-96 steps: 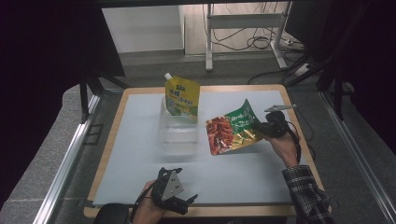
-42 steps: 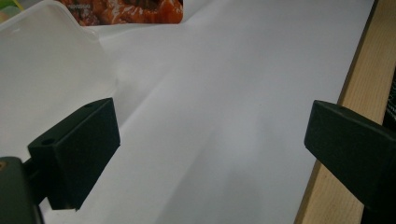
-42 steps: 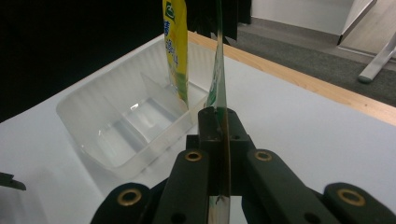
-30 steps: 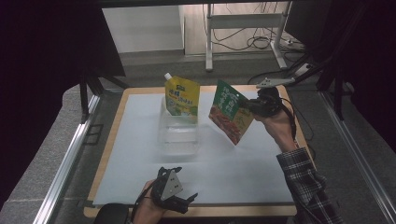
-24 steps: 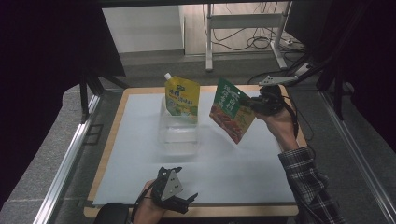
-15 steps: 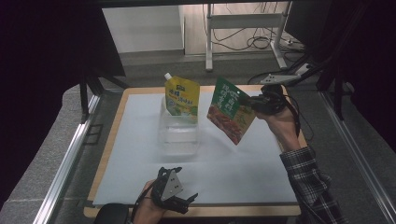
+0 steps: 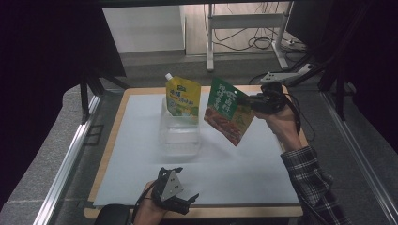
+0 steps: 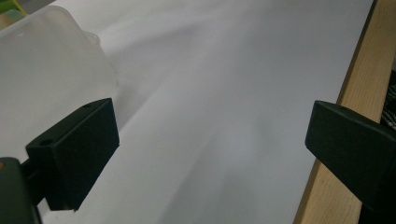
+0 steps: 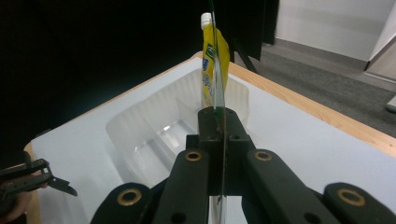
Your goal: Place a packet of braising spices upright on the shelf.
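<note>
- Right gripper (image 7: 251,101): jaws clamped on green snack pouch (image 7: 228,111), held tilted in the air beside clear plastic tray (image 7: 180,136); print unreadable.
- Yellow spouted pouch (image 7: 182,96): stood upright in tray; label illegible.
- Left gripper (image 7: 187,201): jaws apart, empty, over white table (image 7: 244,173).

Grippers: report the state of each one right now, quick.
Left gripper: open, holding nothing, low over the table.
Right gripper: shut on the green snack pouch, held in the air.

Green pouch (image 9: 218,140) shows edge-on, its print hidden.
</note>
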The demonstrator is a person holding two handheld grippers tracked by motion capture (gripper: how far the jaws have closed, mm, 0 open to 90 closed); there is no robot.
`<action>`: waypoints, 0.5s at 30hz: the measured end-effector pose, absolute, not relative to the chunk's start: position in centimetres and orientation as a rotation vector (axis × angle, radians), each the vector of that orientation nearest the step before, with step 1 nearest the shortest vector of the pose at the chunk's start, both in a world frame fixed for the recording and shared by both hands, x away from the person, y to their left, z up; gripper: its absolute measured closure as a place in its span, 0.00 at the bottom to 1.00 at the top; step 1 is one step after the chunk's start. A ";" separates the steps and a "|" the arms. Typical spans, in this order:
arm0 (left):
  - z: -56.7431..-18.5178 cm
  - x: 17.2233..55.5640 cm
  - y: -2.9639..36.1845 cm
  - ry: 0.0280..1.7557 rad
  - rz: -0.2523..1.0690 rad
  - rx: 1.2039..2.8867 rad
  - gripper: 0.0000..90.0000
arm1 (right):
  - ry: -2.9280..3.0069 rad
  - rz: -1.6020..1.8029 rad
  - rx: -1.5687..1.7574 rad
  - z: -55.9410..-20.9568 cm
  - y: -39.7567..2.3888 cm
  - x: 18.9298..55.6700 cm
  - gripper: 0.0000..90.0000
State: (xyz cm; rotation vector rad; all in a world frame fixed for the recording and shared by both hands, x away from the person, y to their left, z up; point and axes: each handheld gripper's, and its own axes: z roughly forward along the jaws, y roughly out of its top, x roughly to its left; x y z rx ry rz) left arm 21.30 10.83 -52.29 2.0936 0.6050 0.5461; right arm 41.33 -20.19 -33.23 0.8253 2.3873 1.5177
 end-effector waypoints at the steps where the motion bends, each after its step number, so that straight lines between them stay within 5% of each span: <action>1: -52.3 21.3 10.8 0.605 0.546 2.094 0.02 | 2.387 1.518 0.825 -33.2 -20.2 41.3 0.99; 15: -52.1 21.4 11.0 0.622 0.528 2.070 0.01 | 2.433 1.609 0.792 -33.1 -18.8 42.6 0.99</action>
